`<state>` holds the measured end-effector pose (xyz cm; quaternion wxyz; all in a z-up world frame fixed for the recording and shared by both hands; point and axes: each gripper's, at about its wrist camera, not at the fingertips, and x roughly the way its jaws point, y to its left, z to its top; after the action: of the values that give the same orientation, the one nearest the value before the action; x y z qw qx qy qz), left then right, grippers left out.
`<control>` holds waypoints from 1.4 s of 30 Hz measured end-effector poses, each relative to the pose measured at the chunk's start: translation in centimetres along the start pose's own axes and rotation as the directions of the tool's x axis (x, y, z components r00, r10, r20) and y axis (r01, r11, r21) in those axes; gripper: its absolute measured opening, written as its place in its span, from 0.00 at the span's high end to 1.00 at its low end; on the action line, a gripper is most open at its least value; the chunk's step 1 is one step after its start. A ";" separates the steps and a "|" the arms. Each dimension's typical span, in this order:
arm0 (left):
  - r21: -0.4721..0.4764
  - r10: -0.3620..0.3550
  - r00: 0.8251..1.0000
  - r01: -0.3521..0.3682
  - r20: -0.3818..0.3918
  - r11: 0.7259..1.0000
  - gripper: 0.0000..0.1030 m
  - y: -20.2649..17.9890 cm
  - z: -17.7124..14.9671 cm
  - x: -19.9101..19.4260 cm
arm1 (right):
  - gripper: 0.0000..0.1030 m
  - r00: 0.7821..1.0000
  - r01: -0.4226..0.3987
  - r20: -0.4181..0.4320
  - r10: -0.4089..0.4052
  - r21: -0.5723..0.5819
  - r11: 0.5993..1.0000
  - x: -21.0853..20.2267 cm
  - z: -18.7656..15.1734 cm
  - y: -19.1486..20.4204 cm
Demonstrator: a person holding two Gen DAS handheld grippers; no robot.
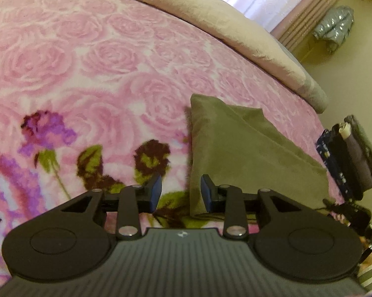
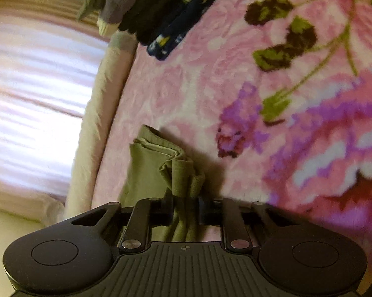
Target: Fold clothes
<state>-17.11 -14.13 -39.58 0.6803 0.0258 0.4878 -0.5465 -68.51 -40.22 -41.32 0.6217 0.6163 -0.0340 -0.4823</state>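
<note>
Olive garment (image 2: 146, 170) pinched by right hand-held gripper (image 2: 185, 210) | left hand-held gripper (image 1: 181, 193) spread | folded stack (image 1: 349, 158) nearby

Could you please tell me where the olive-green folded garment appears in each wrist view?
Left wrist view: olive-green folded garment lies right of centre on the pink rose-patterned blanket.
Right wrist view: it is at lower centre, pinched in the right hand-held gripper.
Shared landmark: the stack of dark folded clothes.
</note>
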 end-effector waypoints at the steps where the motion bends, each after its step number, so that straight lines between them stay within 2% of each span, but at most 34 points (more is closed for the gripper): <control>1: -0.007 -0.002 1.000 0.002 -0.001 1.000 0.72 0.2 0.0 -0.1 | 0.85 1.000 0.018 -0.002 -0.018 -0.027 0.999 0.3 0.0 0.3; 3: -0.018 -0.004 1.000 0.004 -0.003 1.000 0.72 0.6 0.1 -0.2 | 0.86 0.995 0.104 0.020 -0.102 -0.163 0.981 0.5 -0.4 2.6; 4: -0.022 -0.004 1.000 0.004 -0.003 1.000 0.72 0.7 0.2 -0.3 | 0.86 0.993 0.115 0.052 -0.104 -0.275 0.955 0.5 -1.9 4.3; 5: -0.026 -0.004 1.000 0.004 0.001 1.000 0.72 0.9 0.2 -0.5 | 0.87 0.992 0.124 0.085 -0.098 -0.386 0.914 0.5 -3.6 6.1; 7: -0.038 -0.007 1.000 0.007 0.008 0.999 0.72 1.4 0.4 -0.9 | 0.87 0.986 0.148 0.147 -0.074 -0.590 0.793 0.4 -7.0 9.6; 8: -0.045 -0.009 1.000 0.009 0.011 0.999 0.72 1.6 0.5 -1.1 | 0.87 0.983 0.163 0.175 -0.057 -0.680 0.715 0.4 -8.7 11.3; 10: -0.062 -0.016 1.000 0.017 0.019 0.998 0.72 2.2 0.8 -1.4 | 0.87 0.974 0.197 0.225 -0.012 -0.825 0.530 0.3 -12.1 14.8; 12: -0.083 -0.026 0.999 0.029 0.026 0.996 0.72 2.9 1.0 -1.7 | 0.87 0.964 0.235 0.261 0.043 -0.920 0.315 0.3 -15.5 18.3; 15: -0.119 -0.042 0.999 0.045 0.027 0.992 0.72 4.2 1.1 -2.1 | 0.87 0.966 0.205 0.199 0.164 -0.978 -0.023 0.9 -24.2 20.1; 20: -0.172 -0.038 0.999 0.038 0.002 0.984 0.72 6.4 0.6 -2.3 | 0.87 0.993 0.110 0.087 0.075 -0.914 -0.390 5.6 -35.7 16.6; 22: -0.179 -0.047 0.999 0.044 -0.009 0.983 0.72 7.1 0.4 -2.5 | 0.87 0.994 0.110 0.101 0.044 -0.909 -0.402 7.0 -37.2 15.2; 24: -0.182 -0.058 0.998 0.055 -0.011 0.982 0.72 7.6 0.2 -2.4 | 0.87 0.994 0.110 0.097 0.054 -0.924 -0.365 7.1 -36.9 15.5; 26: -0.188 -0.069 0.998 0.065 -0.010 0.980 0.72 7.9 0.2 -2.2 | 0.87 0.993 0.107 0.082 0.089 -0.942 -0.319 6.8 -35.9 16.6; 31: -0.194 -0.086 0.996 0.084 -0.002 0.977 0.72 8.2 0.3 -1.9 | 0.87 0.975 0.115 0.049 0.218 -0.947 -0.301 4.5 -36.0 18.7; 34: -0.204 -0.094 0.996 0.092 -0.001 0.975 0.72 8.5 0.2 -2.0 | 0.87 0.987 0.045 -0.015 0.159 -0.927 -0.372 4.4 -38.1 17.4; 36: -0.203 -0.095 0.995 0.093 -0.002 0.975 0.72 8.5 0.2 -2.2 | 0.87 0.994 0.056 0.008 0.112 -0.901 -0.429 5.4 -39.3 16.1; 37: -0.201 -0.096 0.995 0.093 -0.003 0.975 0.72 8.6 0.2 -2.2 | 0.87 0.992 0.065 0.013 0.122 -0.899 -0.432 5.3 -39.5 15.9; 39: -0.201 -0.099 0.995 0.096 -0.003 0.975 0.72 8.8 0.1 -2.3 | 0.87 0.989 0.070 0.011 0.145 -0.913 -0.402 4.8 -39.1 16.6; 42: -0.202 -0.095 0.995 0.093 -0.002 0.975 0.72 8.7 0.0 -2.2 | 0.87 0.977 0.083 -0.008 0.211 -0.905 -0.417 3.9 -39.0 17.4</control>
<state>-10.24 -9.07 -42.34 0.6500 -0.0632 0.5450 -0.5258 -31.93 -18.04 -38.86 0.8747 -0.2378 0.2951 -0.3021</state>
